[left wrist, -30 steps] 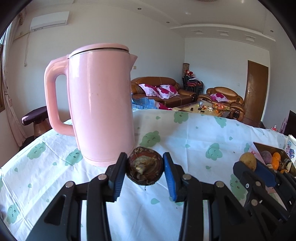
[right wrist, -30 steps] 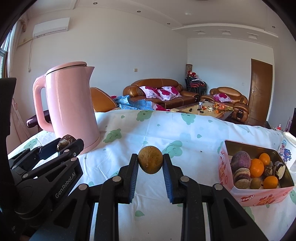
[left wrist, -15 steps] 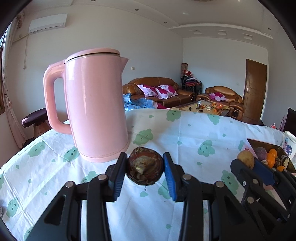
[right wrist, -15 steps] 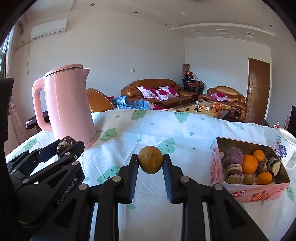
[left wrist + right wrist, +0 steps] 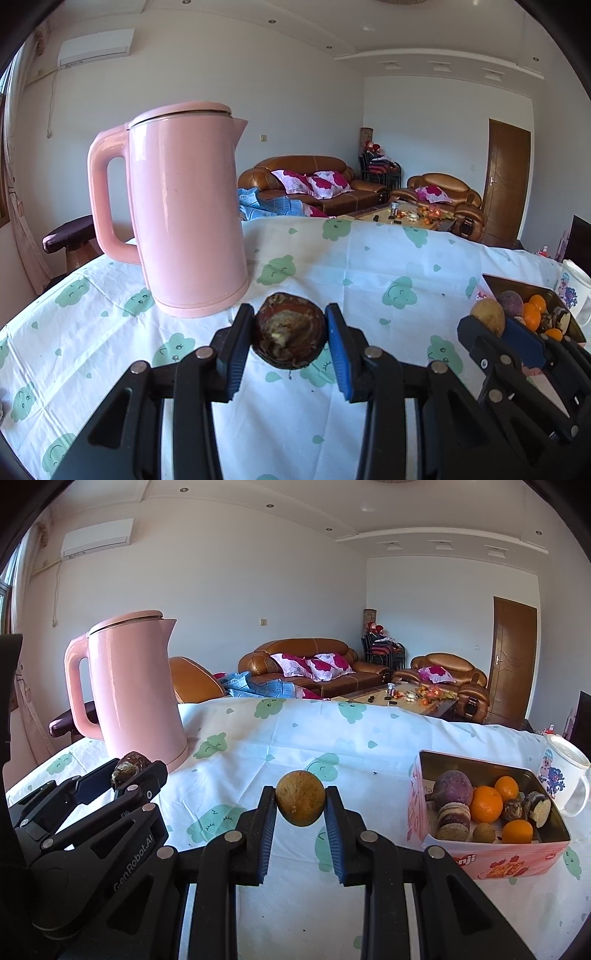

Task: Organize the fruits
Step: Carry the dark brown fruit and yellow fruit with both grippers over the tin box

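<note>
Left tongs (image 5: pixel 290 334) drawn back from pink kettle (image 5: pixel 184 214), shifted toward fruit tin (image 5: pixel 532 295)

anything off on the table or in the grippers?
Nothing spilled or tipped. Odd one: the dark brown round fruit in the left gripper looks rough and blemished on its facing side. The pink metal tin sits upright.

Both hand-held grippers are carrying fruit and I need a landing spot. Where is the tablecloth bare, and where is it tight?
Free: the broad cloth between the pink kettle and the fruit tin, and the far strip behind it. Crowded: inside the tin, packed with oranges and other produce, and the right edge, where the white mug stands close beside the tin.
</note>
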{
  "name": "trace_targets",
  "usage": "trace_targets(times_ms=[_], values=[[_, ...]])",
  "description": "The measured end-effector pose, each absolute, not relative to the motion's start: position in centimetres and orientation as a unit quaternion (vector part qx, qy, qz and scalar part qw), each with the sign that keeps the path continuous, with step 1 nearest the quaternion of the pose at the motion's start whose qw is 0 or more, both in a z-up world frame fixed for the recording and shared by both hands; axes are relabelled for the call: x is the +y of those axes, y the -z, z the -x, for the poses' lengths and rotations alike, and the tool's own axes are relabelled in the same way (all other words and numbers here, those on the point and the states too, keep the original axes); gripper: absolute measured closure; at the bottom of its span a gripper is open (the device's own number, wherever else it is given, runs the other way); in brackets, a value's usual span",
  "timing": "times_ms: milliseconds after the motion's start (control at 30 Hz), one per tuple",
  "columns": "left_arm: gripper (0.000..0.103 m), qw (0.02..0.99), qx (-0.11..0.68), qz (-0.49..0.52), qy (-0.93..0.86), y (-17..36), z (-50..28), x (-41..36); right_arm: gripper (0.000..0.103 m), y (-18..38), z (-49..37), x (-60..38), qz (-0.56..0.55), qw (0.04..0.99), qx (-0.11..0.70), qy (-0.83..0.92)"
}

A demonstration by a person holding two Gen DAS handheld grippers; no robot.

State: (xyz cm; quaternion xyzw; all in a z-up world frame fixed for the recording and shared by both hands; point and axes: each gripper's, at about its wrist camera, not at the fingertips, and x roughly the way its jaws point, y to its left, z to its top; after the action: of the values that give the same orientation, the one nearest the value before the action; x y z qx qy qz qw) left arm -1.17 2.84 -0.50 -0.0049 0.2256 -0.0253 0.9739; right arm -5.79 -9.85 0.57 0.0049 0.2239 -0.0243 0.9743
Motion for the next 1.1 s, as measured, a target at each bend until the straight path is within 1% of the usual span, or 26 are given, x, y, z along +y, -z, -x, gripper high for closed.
trace_targets(times_ms=[400,1100], values=[[0.062,0.974,0.225,-0.002,0.03,0.5,2.1,1.2,0.075,-0.7,6.9,-11.7,-0.002,0.975,0.22,0.04],[0.062,0.972,0.225,-0.026,0.063,0.4,3.6,-4.2,0.075,-0.9,9.0,-17.2,0.005,0.974,0.211,0.078]])
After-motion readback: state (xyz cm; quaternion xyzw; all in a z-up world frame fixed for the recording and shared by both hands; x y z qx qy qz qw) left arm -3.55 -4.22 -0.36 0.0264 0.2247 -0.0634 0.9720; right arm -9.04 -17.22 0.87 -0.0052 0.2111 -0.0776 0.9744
